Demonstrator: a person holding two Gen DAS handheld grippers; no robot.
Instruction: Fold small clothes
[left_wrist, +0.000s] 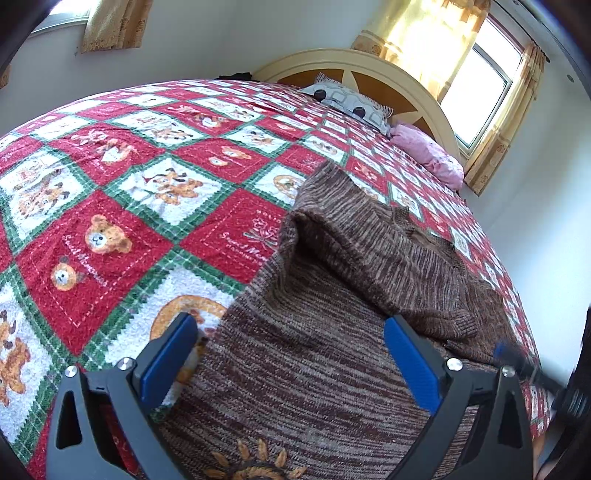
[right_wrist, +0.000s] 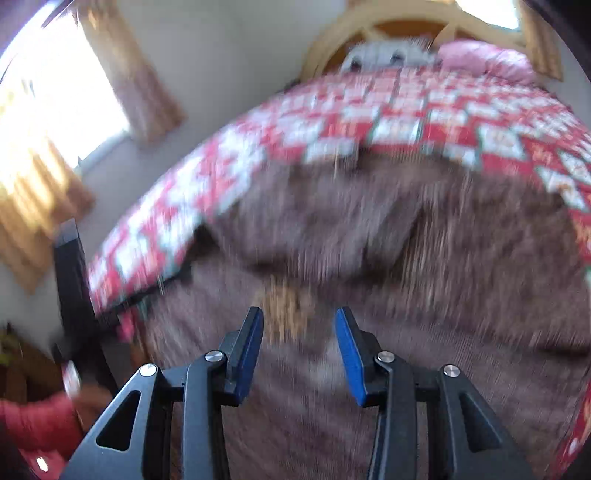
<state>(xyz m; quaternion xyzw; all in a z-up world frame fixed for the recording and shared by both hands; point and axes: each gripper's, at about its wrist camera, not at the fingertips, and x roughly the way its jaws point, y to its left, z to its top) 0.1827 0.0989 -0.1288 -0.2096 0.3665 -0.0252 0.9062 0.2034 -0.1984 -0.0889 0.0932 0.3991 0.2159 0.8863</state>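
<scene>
A brown knit sweater (left_wrist: 332, 369) lies spread on the bed, with a sleeve (left_wrist: 388, 251) folded across its body and a sunflower motif (left_wrist: 255, 467) near the hem. My left gripper (left_wrist: 291, 319) hovers over the sweater's left part, open wide with nothing between its blue pads (left_wrist: 170, 354). The right wrist view is motion-blurred. There my right gripper (right_wrist: 298, 314) is open above the sweater (right_wrist: 406, 258), with an empty gap between its pads. Its blurred tip (left_wrist: 517, 363) shows at the right edge of the left wrist view.
The bed carries a red, green and white teddy-bear quilt (left_wrist: 122, 229). A patterned pillow (left_wrist: 351, 101) and a pink pillow (left_wrist: 428, 151) lie by the headboard (left_wrist: 369, 61). Curtained windows (left_wrist: 476, 85) flank the bed. A red sleeve (right_wrist: 33, 417) shows at the lower left.
</scene>
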